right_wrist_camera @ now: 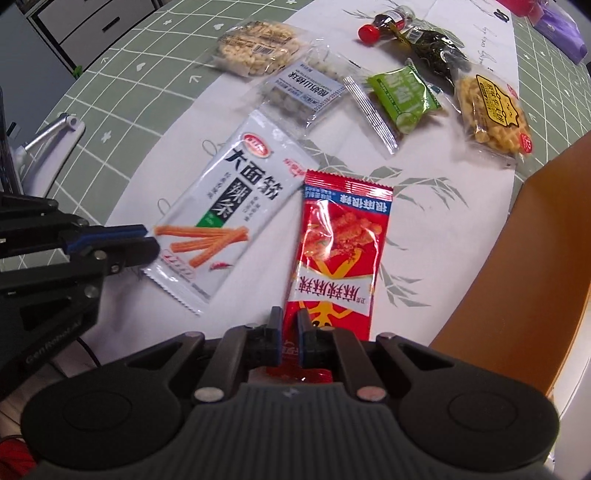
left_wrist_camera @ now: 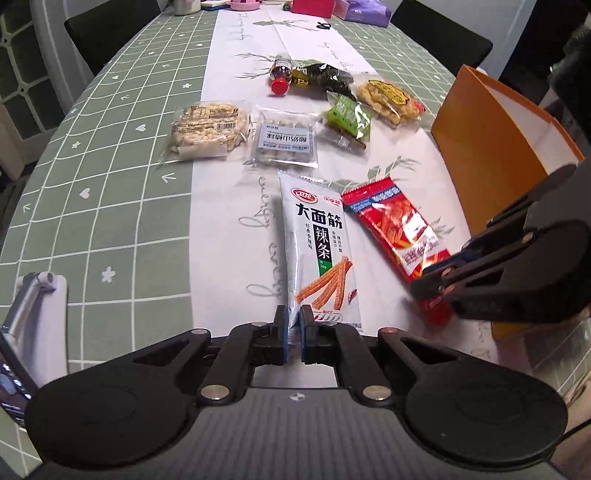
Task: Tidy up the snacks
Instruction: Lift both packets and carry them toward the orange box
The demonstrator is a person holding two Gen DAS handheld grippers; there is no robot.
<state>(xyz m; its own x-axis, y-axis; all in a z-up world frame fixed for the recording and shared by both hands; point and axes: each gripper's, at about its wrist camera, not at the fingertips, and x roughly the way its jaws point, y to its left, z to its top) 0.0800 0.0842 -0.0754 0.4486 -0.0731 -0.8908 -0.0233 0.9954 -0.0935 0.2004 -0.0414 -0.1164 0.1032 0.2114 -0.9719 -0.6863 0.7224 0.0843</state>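
My left gripper (left_wrist_camera: 293, 325) is shut on the near edge of a white spicy-strip packet (left_wrist_camera: 319, 251), which lies on the tablecloth; the packet also shows in the right wrist view (right_wrist_camera: 229, 210). My right gripper (right_wrist_camera: 290, 328) is shut on the near end of a red snack packet (right_wrist_camera: 341, 251), seen in the left wrist view (left_wrist_camera: 399, 229) beside the white one. Further back lie a puffed-grain cake (left_wrist_camera: 207, 127), a clear bag of white balls (left_wrist_camera: 284, 142), a green packet (left_wrist_camera: 347, 116), a yellow snack bag (left_wrist_camera: 391, 99), a dark packet (left_wrist_camera: 325, 77) and a small red-capped bottle (left_wrist_camera: 280, 74).
An orange box (left_wrist_camera: 495, 136) stands open at the right, next to the red packet; it also shows in the right wrist view (right_wrist_camera: 535, 258). A white stand (left_wrist_camera: 44, 317) holding a phone is at the left edge. Chairs (left_wrist_camera: 110, 33) and boxes are at the table's far end.
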